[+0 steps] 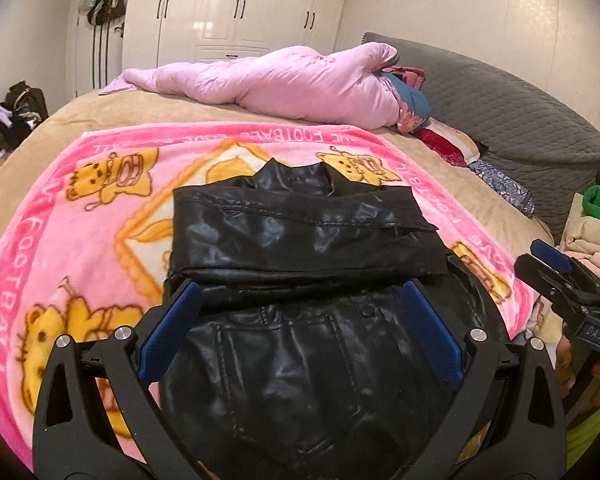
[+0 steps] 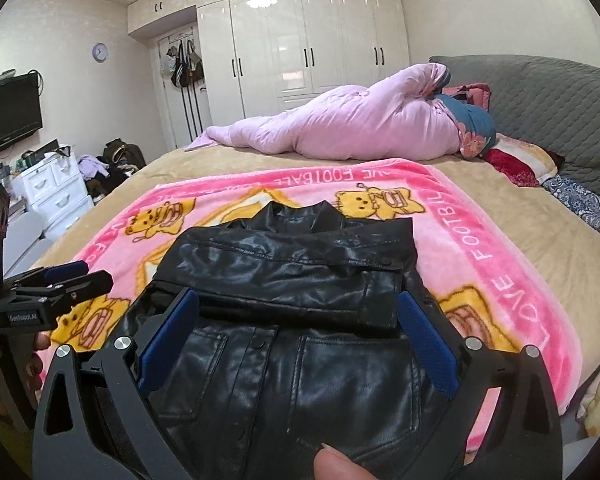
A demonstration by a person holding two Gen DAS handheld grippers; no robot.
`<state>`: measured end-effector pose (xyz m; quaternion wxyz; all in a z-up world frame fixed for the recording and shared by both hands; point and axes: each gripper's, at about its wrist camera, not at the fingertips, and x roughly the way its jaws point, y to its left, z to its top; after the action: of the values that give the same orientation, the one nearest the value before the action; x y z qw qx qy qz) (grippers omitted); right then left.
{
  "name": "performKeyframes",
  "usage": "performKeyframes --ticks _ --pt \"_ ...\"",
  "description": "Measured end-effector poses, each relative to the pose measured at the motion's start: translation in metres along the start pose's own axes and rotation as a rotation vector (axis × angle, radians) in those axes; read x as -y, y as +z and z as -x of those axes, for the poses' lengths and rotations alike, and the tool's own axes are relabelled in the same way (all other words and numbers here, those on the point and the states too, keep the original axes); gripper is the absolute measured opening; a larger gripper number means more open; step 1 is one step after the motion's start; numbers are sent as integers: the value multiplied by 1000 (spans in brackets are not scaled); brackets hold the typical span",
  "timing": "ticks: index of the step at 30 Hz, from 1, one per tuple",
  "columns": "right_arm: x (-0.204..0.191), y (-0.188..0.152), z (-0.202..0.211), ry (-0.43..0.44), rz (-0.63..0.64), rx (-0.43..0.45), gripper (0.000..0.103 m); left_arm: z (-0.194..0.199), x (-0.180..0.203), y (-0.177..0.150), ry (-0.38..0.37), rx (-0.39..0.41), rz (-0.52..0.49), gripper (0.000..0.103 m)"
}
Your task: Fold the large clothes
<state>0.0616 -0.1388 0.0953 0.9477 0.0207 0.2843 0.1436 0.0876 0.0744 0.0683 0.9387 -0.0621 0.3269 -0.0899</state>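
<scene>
Glossy black leather jacket (image 1: 300, 240) folded on fleecy pink blanket (image 1: 72, 248) lettered "LOVE FOOTBALL", on the bed (image 2: 540, 280), left gripper (image 1: 300, 312) and right gripper (image 2: 298, 316) jaws released, blue-padded, "DAS" tag on right gripper.

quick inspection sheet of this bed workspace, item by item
surface: bed with a tan sheet, pink cartoon blanket spread flat on top
job's things: black leather jacket lies on the blanket, sleeves folded across the chest, collar at the far end
clutter: pink duvet bundled at the far side; pillows by the grey headboard; clothes pile off the bed's near right edge
grippers: left gripper open, over the jacket, holding nothing; right gripper open, likewise empty
cables: nothing seen
surroundings: white wardrobe, wall TV, white drawers, bags hung on the door, wall clock
</scene>
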Motion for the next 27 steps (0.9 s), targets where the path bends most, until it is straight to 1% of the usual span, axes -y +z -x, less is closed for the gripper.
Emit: performKeyframes --ticks 6,15,22,27 --pt "3 -8 14 -8 11 -2 99 12 -13 -8 27 1 14 94" --pt "19 -27 24 -37 6 -42 99 23 -24 -24 60 -20 12 94" --pt "28 -50 27 -69 25 -92 99 26 -35 -38 96 -51 16 94" --pt "41 -65 27 -90 10 -127 99 23 -48 -56 130 -95 37 94"
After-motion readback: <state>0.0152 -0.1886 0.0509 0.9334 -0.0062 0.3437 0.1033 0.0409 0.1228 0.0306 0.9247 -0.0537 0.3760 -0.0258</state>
